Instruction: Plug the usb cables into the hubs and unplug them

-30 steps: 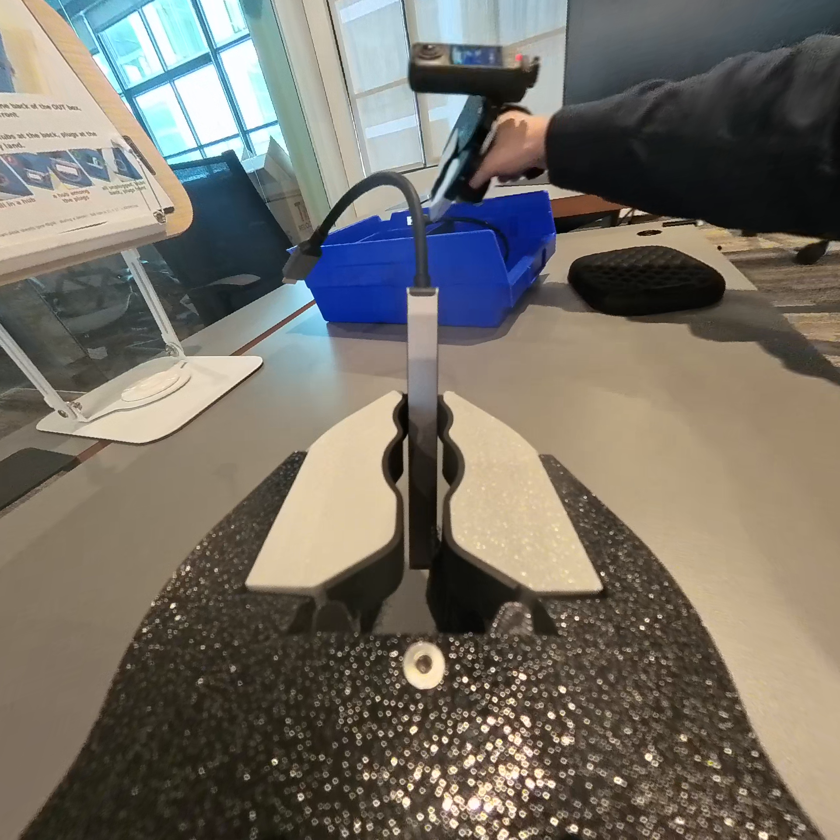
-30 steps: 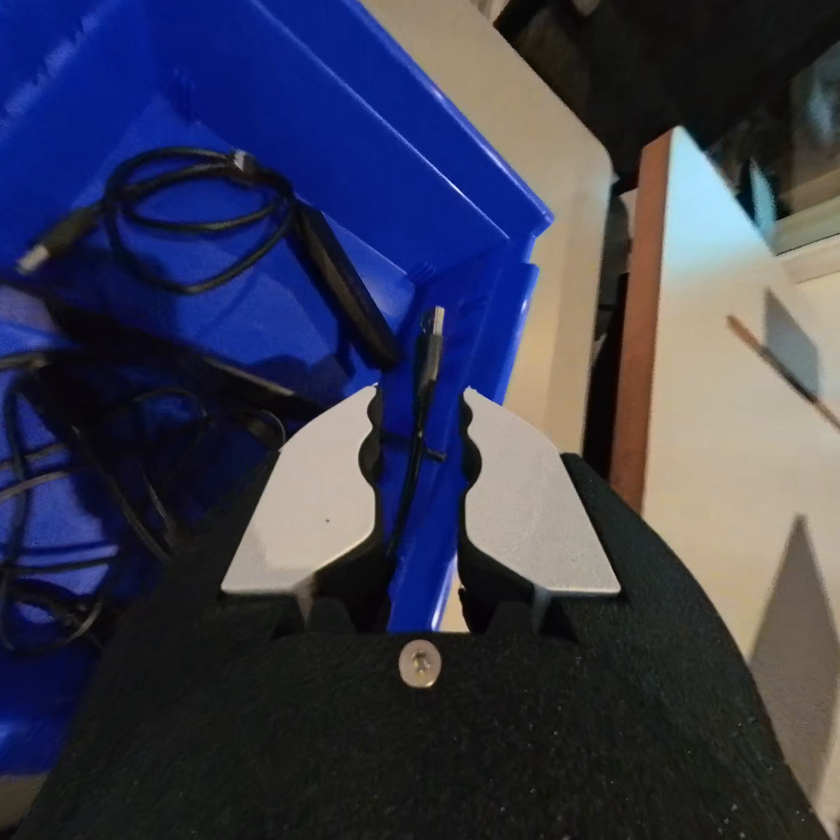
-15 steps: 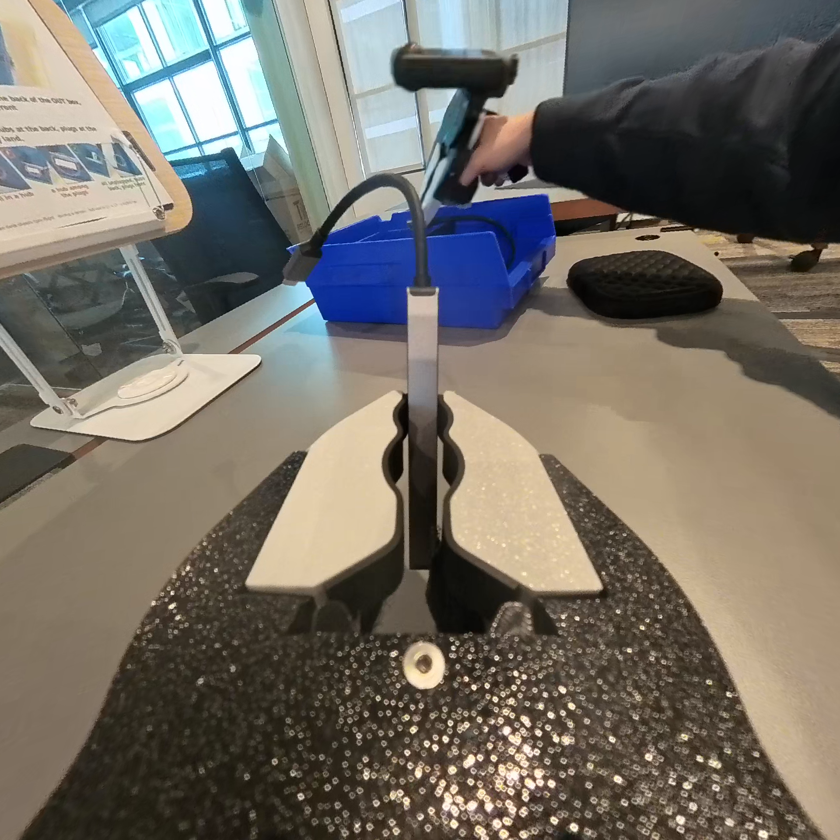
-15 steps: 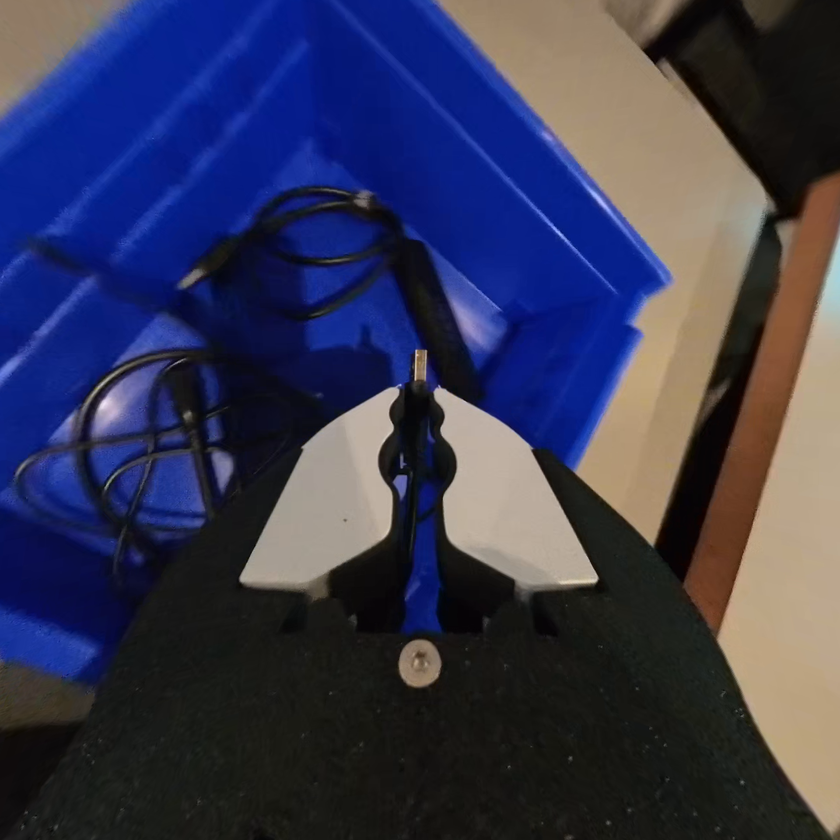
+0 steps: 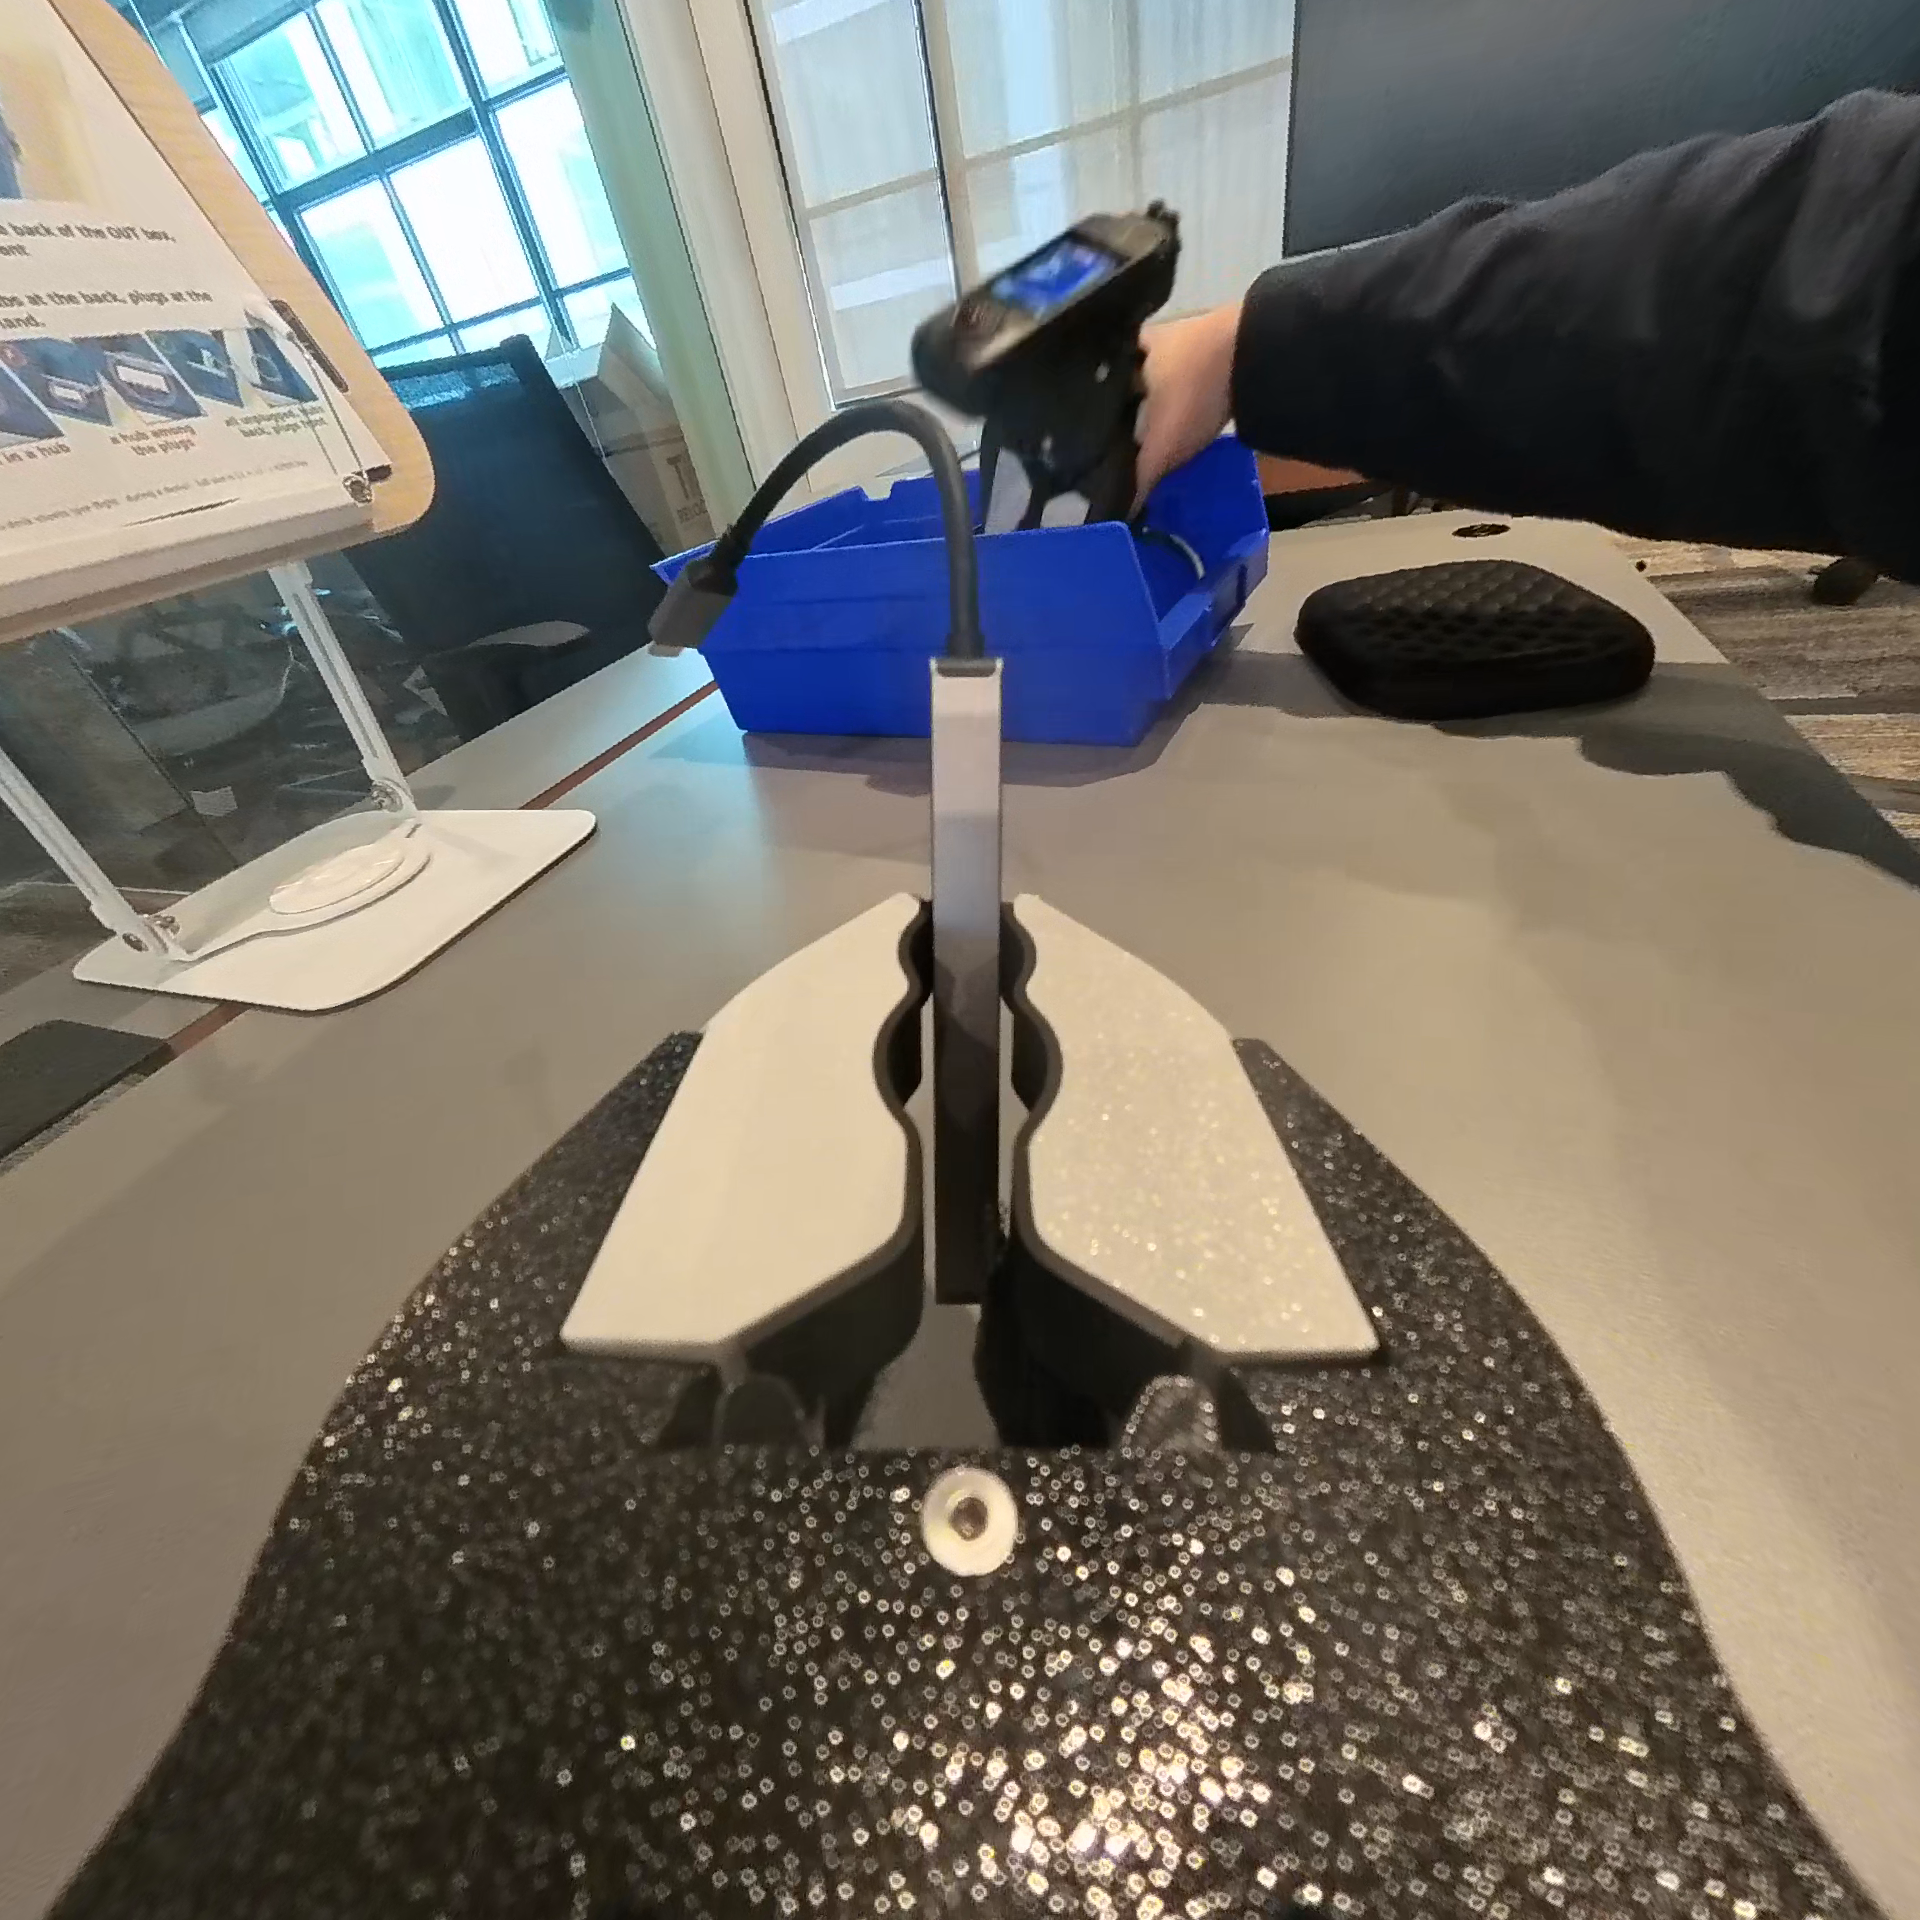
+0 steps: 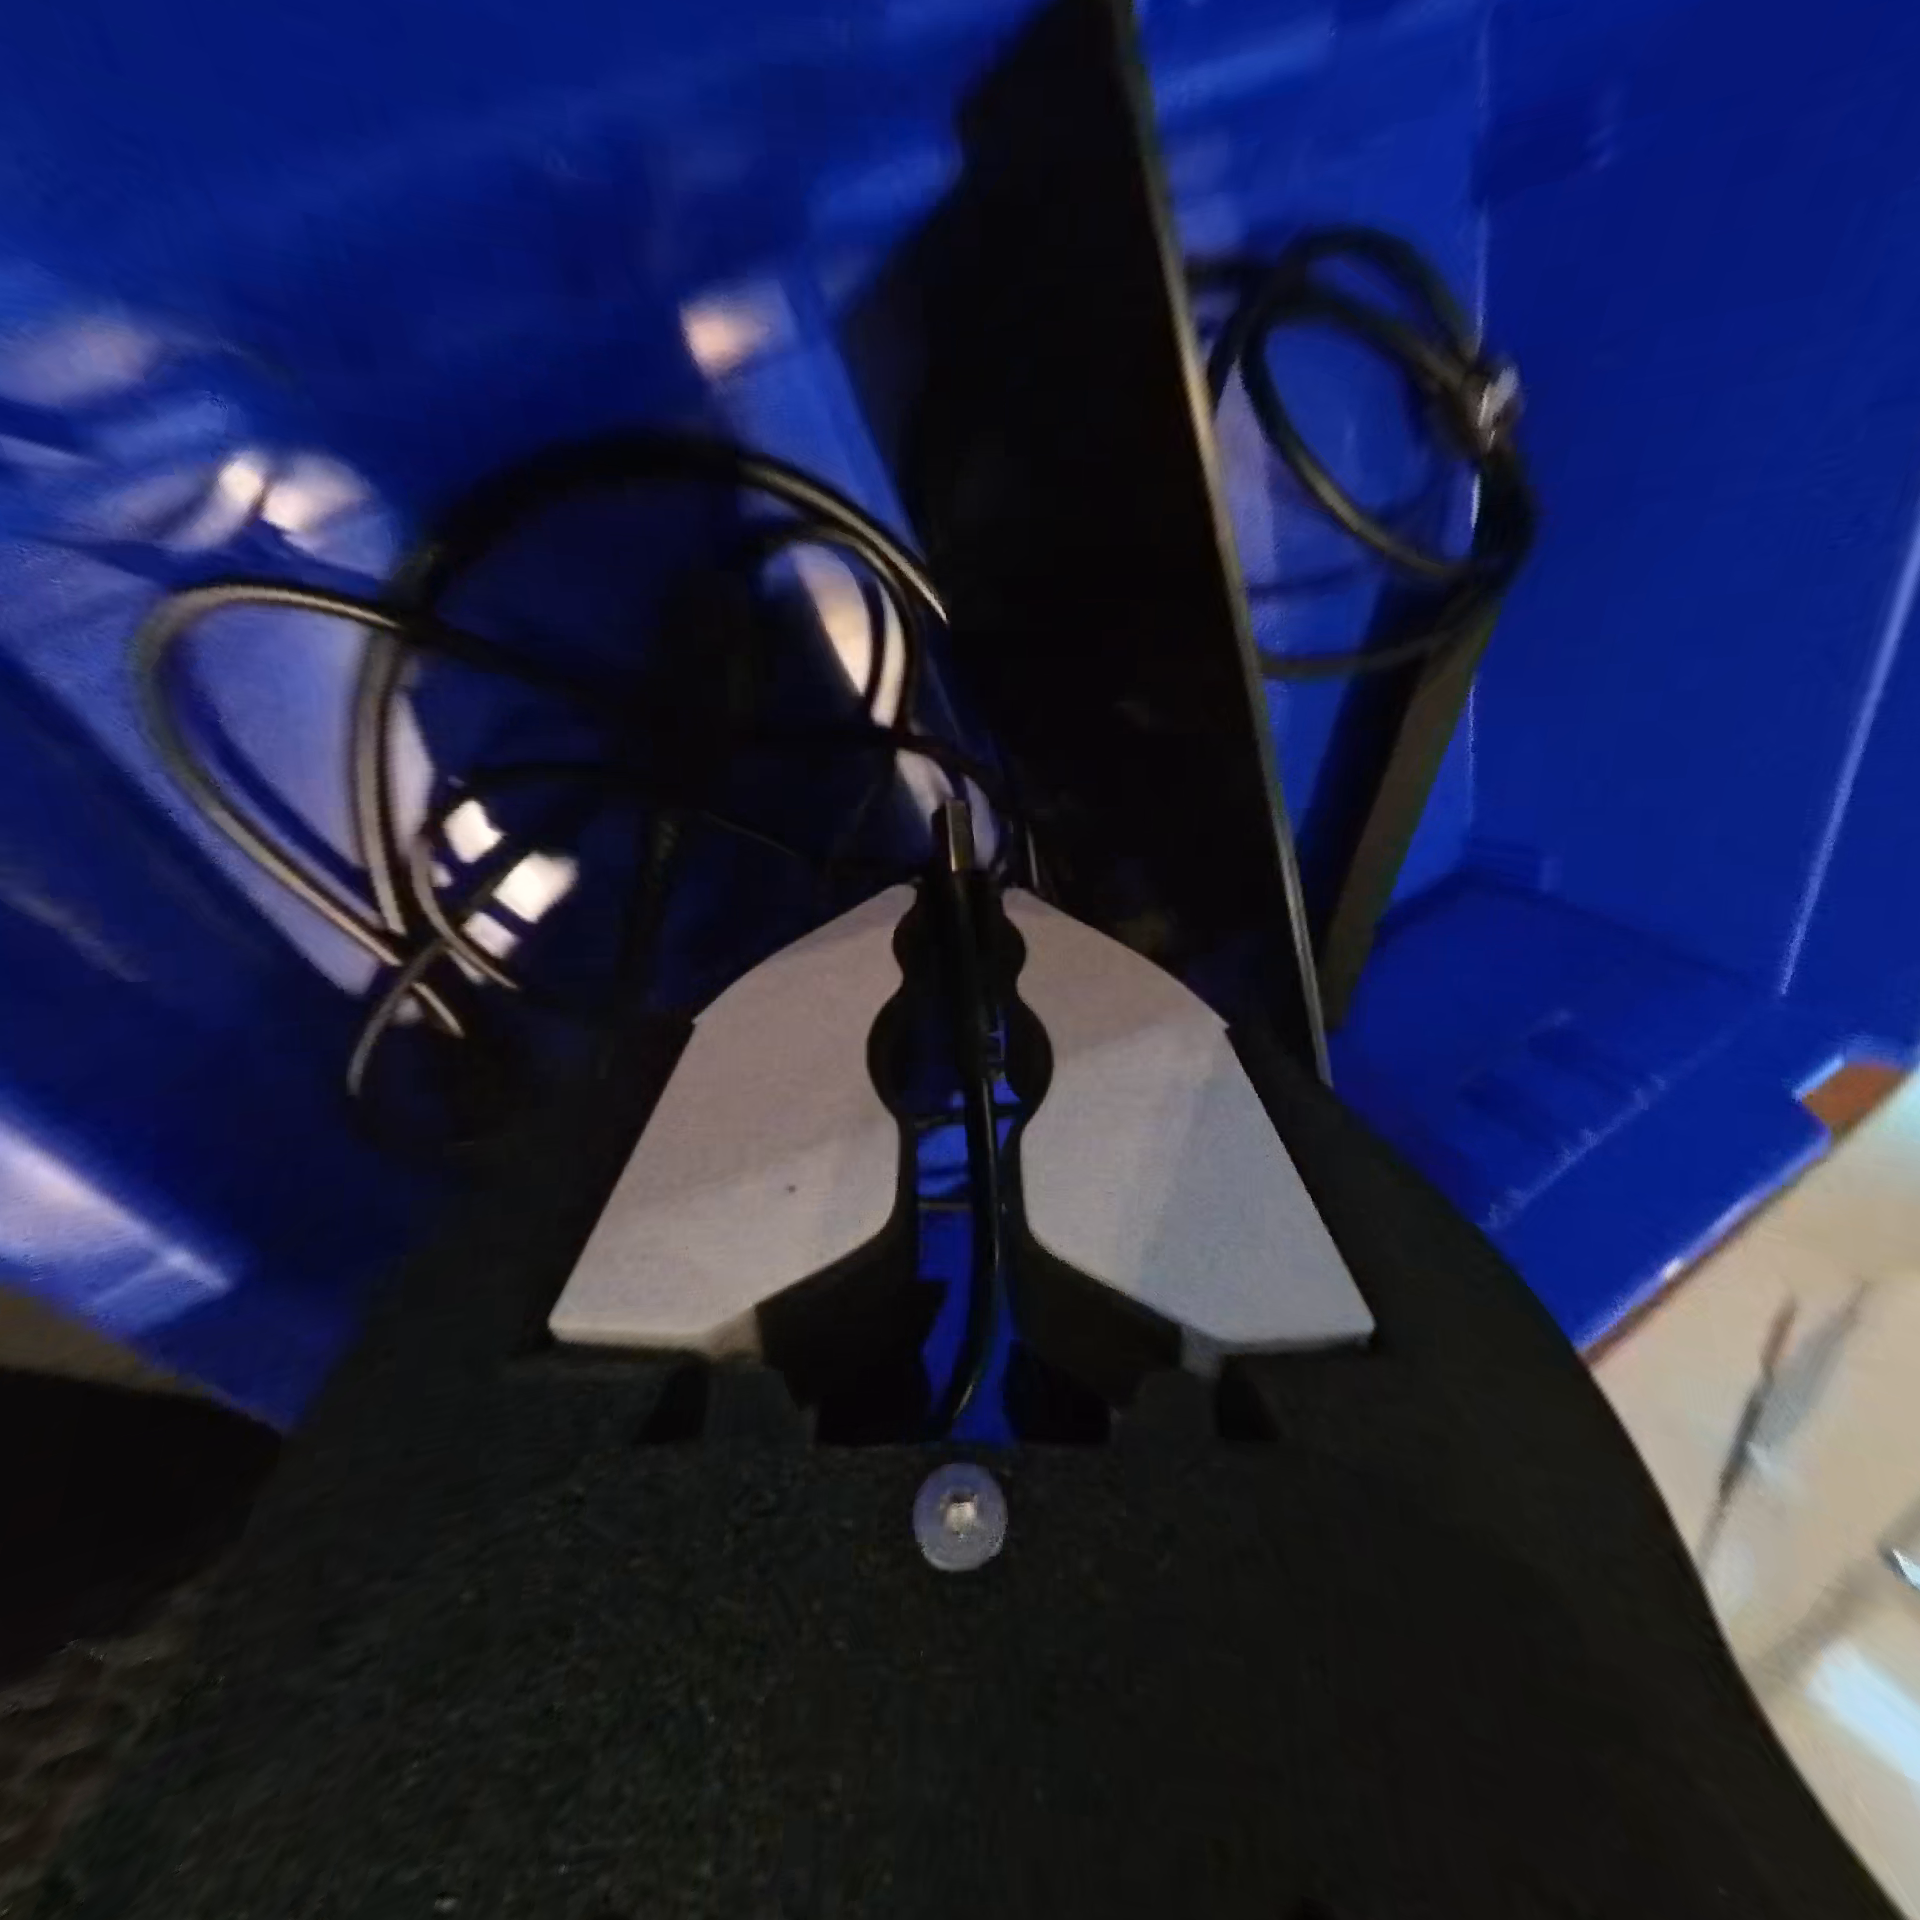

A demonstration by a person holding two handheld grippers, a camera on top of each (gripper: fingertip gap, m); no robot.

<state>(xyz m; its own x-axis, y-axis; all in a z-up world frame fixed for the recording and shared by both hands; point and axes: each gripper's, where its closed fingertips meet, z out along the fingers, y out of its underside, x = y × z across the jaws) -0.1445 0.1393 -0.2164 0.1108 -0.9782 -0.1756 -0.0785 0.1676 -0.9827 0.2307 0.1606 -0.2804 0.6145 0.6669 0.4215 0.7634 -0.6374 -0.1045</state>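
Observation:
My left gripper (image 5: 966, 925) is shut on a slim silver USB hub (image 5: 966, 790) and holds it edge-up above the grey table (image 5: 1455, 1039). The hub's grey cable (image 5: 894, 436) arches up and left to its plug (image 5: 686, 608). My right gripper (image 6: 961, 894) is shut on a black USB cable (image 6: 977, 1091) just behind its metal plug (image 6: 954, 836), low inside the blue bin (image 6: 1662, 520). It also shows in the left wrist view (image 5: 1049, 353), tilted over that bin (image 5: 987, 644).
Coiled black cables (image 6: 416, 748) and a black divider (image 6: 1091, 520) lie in the bin. A black mesh pad (image 5: 1475, 634) sits right of the bin. A white stand (image 5: 332, 894) with an instruction board (image 5: 156, 364) is on the left.
My right gripper closed on the USB cable's plug, then tipped and dropped deeper into the bin. My left gripper and the hub stayed still.

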